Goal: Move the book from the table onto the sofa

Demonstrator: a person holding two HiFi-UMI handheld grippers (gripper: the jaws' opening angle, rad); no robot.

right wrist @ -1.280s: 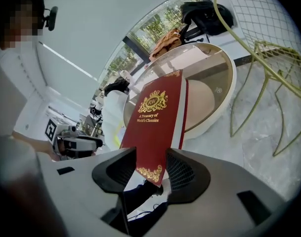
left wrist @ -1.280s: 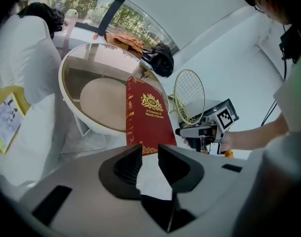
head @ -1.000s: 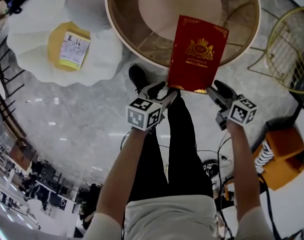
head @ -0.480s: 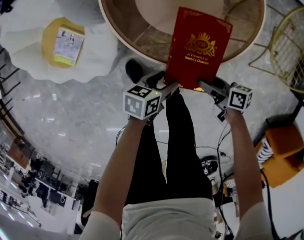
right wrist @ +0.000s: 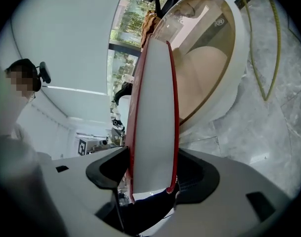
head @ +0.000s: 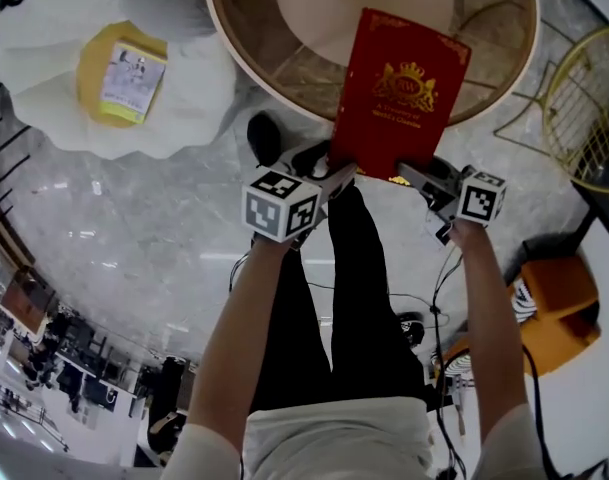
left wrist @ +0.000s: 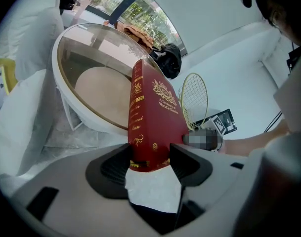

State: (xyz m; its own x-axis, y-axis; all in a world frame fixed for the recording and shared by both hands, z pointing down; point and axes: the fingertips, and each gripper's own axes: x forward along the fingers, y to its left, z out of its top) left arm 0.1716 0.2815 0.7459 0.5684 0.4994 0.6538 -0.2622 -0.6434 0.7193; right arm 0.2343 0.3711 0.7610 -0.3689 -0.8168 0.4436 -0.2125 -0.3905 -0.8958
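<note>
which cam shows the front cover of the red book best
The head view: the red book faces that camera, so the whole front cover with its gold crest shows. The left gripper view gives the spine and the cover at a steep slant. The right gripper view gives only the white page edge between the red boards.

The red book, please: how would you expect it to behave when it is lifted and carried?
Probably stiff: the book looks hardbound and shows no sag. Likely rather heavy for its size: the right gripper view shows a thick block of pages. Its smooth, glossy-looking face might slip a little, though I can't be sure.
</note>
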